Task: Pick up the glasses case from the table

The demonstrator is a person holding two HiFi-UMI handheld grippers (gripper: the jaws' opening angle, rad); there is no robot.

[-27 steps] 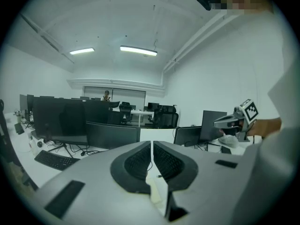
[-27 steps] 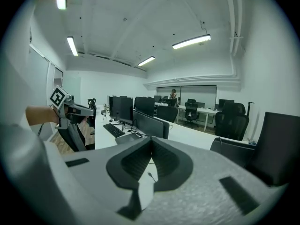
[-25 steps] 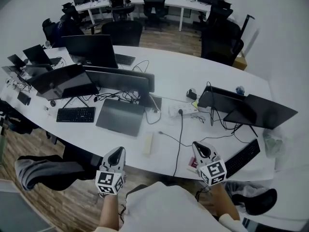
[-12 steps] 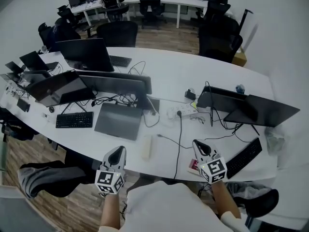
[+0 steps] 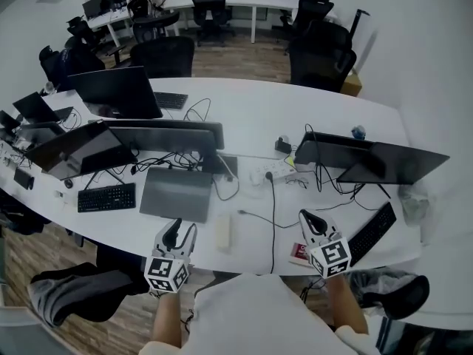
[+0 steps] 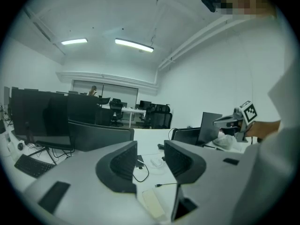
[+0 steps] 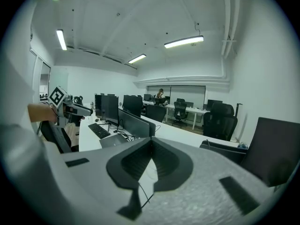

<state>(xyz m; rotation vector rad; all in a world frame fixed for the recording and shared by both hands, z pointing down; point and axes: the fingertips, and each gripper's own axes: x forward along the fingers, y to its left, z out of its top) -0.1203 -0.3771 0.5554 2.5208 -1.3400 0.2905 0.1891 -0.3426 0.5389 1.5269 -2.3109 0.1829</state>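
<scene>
The glasses case (image 5: 222, 232), a pale oblong, is seen lying flat near the front edge of the white table (image 5: 244, 120), its long axis running away from the person. And here it is picked up again in the left gripper view (image 6: 153, 203), low in the picture, just below and slightly right of the jaws.

The left gripper (image 5: 181, 228) is held just left of the case, clearly the nearer of the two. Its jaws are opening right now, and nothing is caught between them, only the table beyond. The right gripper (image 5: 307, 218) is held well apart on the other side, jaws brought together on nothing.

So a short shift to the right and downward is judged to be needed, with the jaws set across the case's narrow width.

Around it: a closed grey laptop (image 5: 177, 193) is found just beyond and to the left, and a thin black cable (image 5: 255, 214) ends close past the far right corner. A red-and-white booklet (image 5: 298, 254) sits under the right gripper. Nothing is seen lying on the case or blocking the path to it.
</scene>
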